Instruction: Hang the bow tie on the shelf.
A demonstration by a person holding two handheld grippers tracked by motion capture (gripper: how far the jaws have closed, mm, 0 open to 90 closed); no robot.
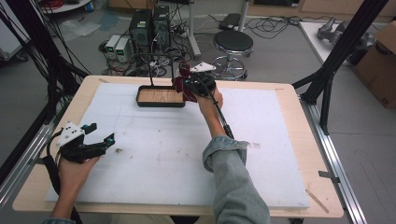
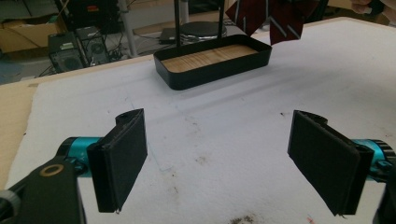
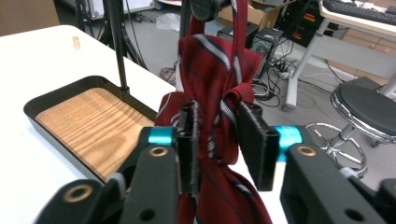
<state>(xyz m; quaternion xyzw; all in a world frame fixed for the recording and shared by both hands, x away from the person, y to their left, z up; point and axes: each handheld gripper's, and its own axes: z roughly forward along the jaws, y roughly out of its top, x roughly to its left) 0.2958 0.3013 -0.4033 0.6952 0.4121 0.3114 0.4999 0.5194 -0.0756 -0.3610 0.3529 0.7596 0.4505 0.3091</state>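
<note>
Dark red, seemingly striped tie [image 3: 219, 107]

Wooden table [image 1: 289, 100], white foam sheet [image 1: 261, 140] covering top; black tray [image 1: 160, 96] on sheet, far middle.

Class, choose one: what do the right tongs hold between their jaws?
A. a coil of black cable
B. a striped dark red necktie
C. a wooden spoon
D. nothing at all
B: in the right gripper view, the right tongs close on the red necktie with pale stripes, which hangs beside the black tray.
</note>
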